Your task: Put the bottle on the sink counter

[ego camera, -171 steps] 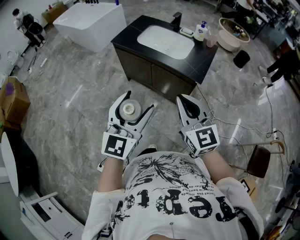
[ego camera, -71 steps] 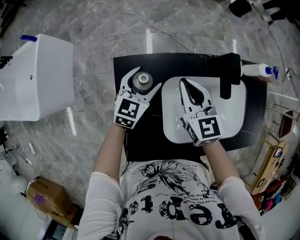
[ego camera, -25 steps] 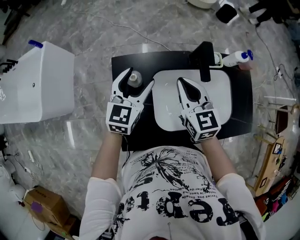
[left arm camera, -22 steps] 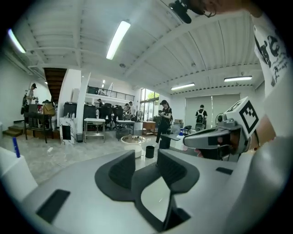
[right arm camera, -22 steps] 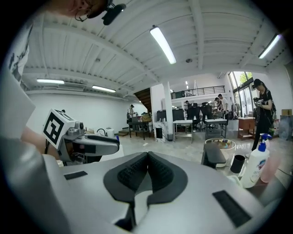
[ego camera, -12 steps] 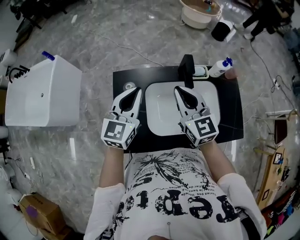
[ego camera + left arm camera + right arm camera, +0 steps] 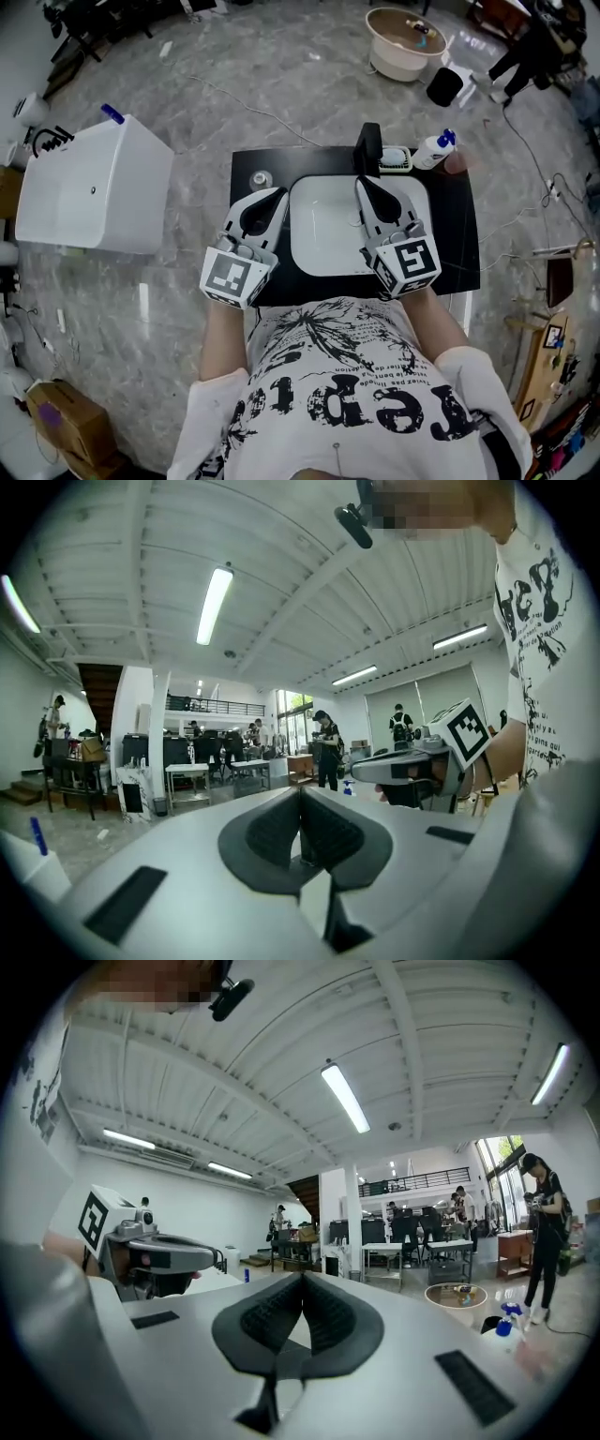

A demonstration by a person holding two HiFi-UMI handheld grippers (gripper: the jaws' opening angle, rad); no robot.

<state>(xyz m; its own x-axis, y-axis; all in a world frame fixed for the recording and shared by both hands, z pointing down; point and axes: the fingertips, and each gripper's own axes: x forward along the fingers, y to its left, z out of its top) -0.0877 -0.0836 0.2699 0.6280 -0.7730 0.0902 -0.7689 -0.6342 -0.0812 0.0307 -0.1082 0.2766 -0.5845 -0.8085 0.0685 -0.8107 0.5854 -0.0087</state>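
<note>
Bottle (image 7: 260, 178) stood on the black sink counter (image 7: 452, 246), left of the basin (image 7: 328, 239), apart from both grippers. Left gripper (image 7: 278, 194) and right gripper (image 7: 361, 183) were closed and empty. Task looked done.

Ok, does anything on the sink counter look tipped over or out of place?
Nothing stands out. The bottle stands upright on the counter, left of the basin, and nothing looks spilled.

Operator and hand-held grippers.
White T-shirt (image 7: 347, 394) with black print; left gripper (image 7: 277, 193) and right gripper (image 7: 361, 183) white-shelled, dark-padded, each bearing a black-and-white marker cube (image 7: 230, 277).
</note>
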